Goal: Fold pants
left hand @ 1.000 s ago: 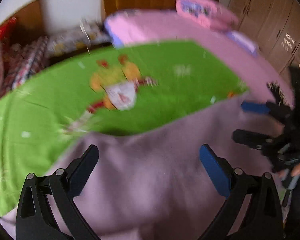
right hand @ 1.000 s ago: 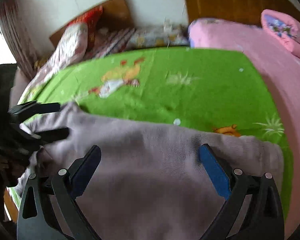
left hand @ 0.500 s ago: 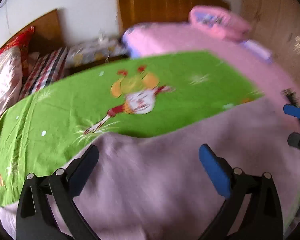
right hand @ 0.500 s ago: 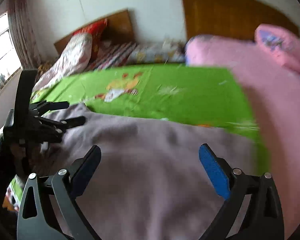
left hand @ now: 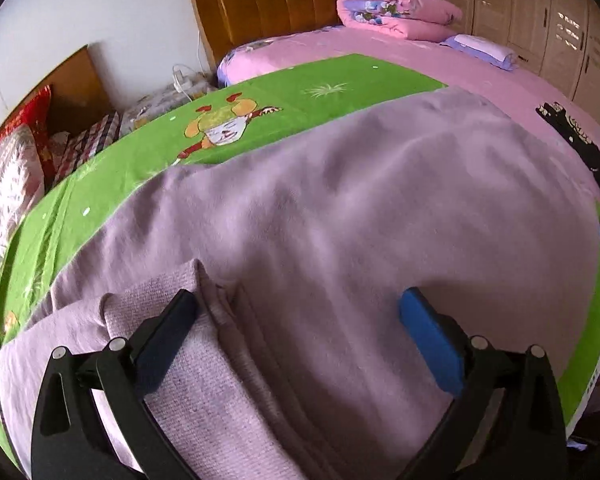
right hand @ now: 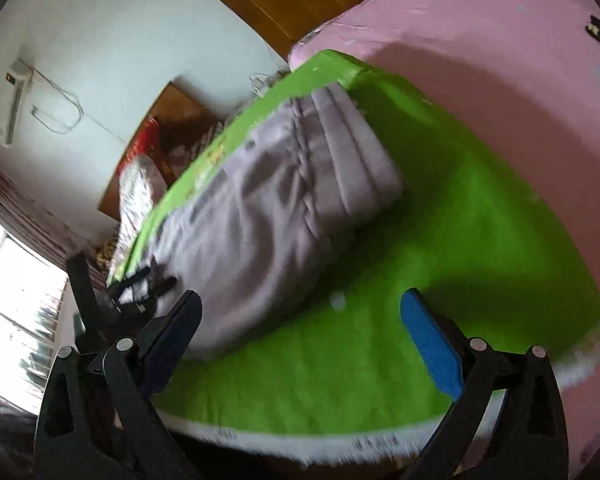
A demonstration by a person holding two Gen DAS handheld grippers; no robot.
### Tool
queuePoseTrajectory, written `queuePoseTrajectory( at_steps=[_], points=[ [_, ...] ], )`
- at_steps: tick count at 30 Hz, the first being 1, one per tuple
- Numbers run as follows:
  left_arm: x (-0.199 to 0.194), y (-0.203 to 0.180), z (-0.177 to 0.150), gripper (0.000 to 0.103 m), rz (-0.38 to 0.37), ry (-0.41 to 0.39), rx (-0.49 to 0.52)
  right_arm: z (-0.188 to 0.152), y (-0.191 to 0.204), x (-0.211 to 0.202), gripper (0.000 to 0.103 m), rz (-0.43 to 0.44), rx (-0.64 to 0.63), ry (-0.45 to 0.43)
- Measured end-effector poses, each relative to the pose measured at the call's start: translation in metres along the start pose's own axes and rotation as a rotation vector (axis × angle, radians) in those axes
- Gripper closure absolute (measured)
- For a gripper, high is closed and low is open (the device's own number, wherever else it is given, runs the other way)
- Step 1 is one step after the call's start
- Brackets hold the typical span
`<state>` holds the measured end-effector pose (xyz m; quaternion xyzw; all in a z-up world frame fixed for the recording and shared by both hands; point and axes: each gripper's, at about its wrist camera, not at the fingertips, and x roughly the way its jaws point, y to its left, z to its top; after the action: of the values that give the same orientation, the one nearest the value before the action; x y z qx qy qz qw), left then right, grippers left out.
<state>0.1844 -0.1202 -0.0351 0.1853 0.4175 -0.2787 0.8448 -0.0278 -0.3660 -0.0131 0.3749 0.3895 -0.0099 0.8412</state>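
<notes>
Lilac pants lie spread across a green cartoon sheet on the bed. My left gripper is open, low over the near end of the pants, where a ribbed cuff lies under its left finger. In the right wrist view the pants lie folded lengthwise, blurred, up and left of my right gripper, which is open and empty over the green sheet. The left gripper also shows in the right wrist view at the pants' far end.
A pink bed with a rolled pink quilt lies behind. A black garment lies on it at the right. Pillows and wooden headboards stand at the back, wardrobes at the right.
The left gripper has dropped lower over the pants' cuff end. The right gripper has swung away to the right and tilted, so it is now over bare green sheet.
</notes>
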Motion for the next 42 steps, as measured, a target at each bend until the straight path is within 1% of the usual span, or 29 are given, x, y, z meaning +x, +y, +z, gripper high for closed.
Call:
queuePoseTrajectory(
  at_steps=[2,3,4,5,7,8,10,11,13,17,20,21,22,23,24,25,27,28,29,30,31,32,33,34,35,36,38,39,42],
  points=[
    [0.001,0.003,-0.001,0.001,-0.009,-0.004,-0.004,0.014,0.006,0.015,0.006,0.055,0.009,-0.001],
    [0.001,0.004,-0.001,0.001,-0.007,-0.005,-0.004,0.017,0.005,0.023,0.005,0.062,0.033,0.027],
    [0.001,0.004,-0.001,0.001,-0.007,-0.006,-0.004,0.021,0.007,0.031,0.004,0.061,0.048,0.043],
    [0.0,0.002,-0.002,0.001,-0.006,-0.007,-0.006,0.024,0.01,0.035,0.004,0.072,0.042,0.05],
    [-0.002,0.002,-0.004,0.001,-0.014,-0.011,-0.013,0.023,0.023,0.044,0.004,0.045,0.015,0.083],
    [-0.003,0.004,-0.004,0.002,-0.024,-0.014,-0.02,0.02,0.027,0.044,0.004,0.055,0.008,0.104],
    [-0.002,0.007,-0.003,0.002,-0.039,-0.02,-0.03,0.012,0.03,0.045,0.005,0.148,0.031,0.16],
    [-0.002,0.007,-0.003,0.002,-0.045,-0.022,-0.035,0.009,0.033,0.044,0.006,0.151,0.024,0.17],
    [-0.002,0.008,-0.003,0.002,-0.049,-0.022,-0.037,0.012,0.035,0.046,0.006,0.13,0.019,0.143],
    [-0.002,0.007,-0.003,0.002,-0.047,-0.019,-0.031,0.037,0.043,0.067,0.004,0.084,0.103,0.094],
    [-0.005,0.009,-0.003,0.002,-0.064,-0.031,-0.049,0.041,0.053,0.075,0.004,0.037,0.12,0.063],
    [-0.008,0.011,-0.004,0.002,-0.077,-0.037,-0.063,0.039,0.056,0.075,0.007,0.023,0.112,0.059],
    [-0.015,0.014,-0.003,0.002,-0.101,-0.039,-0.082,0.037,0.062,0.076,0.021,-0.004,0.081,0.07],
    [-0.028,0.018,-0.002,0.002,-0.124,-0.065,-0.099,0.034,0.065,0.074,0.03,-0.045,0.054,0.077],
    [-0.038,0.021,-0.002,0.002,-0.13,-0.094,-0.108,0.028,0.06,0.068,0.05,-0.075,0.067,0.08],
    [-0.055,0.026,-0.001,0.002,-0.124,-0.145,-0.12,0.025,0.053,0.063,0.063,-0.087,0.096,0.077],
    [-0.071,0.035,-0.002,0.002,-0.099,-0.179,-0.139,0.024,0.04,0.057,0.063,-0.039,0.162,0.071],
    [-0.074,0.042,-0.004,0.002,-0.08,-0.18,-0.155,0.024,0.04,0.058,0.059,-0.029,0.173,0.069],
    [-0.072,0.049,-0.007,0.002,-0.06,-0.168,-0.172,0.024,0.044,0.061,0.053,-0.037,0.166,0.068],
    [-0.066,0.056,-0.011,0.002,-0.038,-0.148,-0.189,0.024,0.054,0.065,0.031,-0.036,0.136,0.071],
    [-0.06,0.063,-0.013,0.002,-0.023,-0.127,-0.209,0.025,0.058,0.065,0.018,-0.025,0.106,0.077],
    [-0.051,0.069,-0.017,0.002,-0.017,-0.099,-0.237,0.025,0.073,0.073,0.018,-0.058,0.049,0.077],
    [-0.04,0.072,-0.022,0.002,-0.033,-0.066,-0.258,0.024,0.077,0.075,0.021,-0.085,0.016,0.072],
    [-0.024,0.073,-0.029,0.002,-0.053,-0.017,-0.272,0.022,0.08,0.076,0.036,-0.099,-0.004,0.066],
    [-0.015,0.07,-0.034,0.002,-0.023,0.008,-0.261,0.022,0.079,0.075,0.05,-0.105,0.006,0.058],
    [-0.016,0.061,-0.032,0.002,0.014,0.005,-0.212,0.021,0.068,0.074,0.069,-0.09,0.046,0.058],
    [-0.01,0.052,-0.03,0.001,0.065,0.043,-0.177,0.018,0.047,0.07,0.074,0.026,0.124,0.042],
    [-0.009,0.049,-0.029,0.001,0.08,0.042,-0.17,0.013,0.041,0.066,0.076,0.059,0.139,0.022],
    [-0.009,0.049,-0.029,0.001,0.075,0.047,-0.177,0.007,0.04,0.059,0.077,0.085,0.169,-0.034]
  ],
)
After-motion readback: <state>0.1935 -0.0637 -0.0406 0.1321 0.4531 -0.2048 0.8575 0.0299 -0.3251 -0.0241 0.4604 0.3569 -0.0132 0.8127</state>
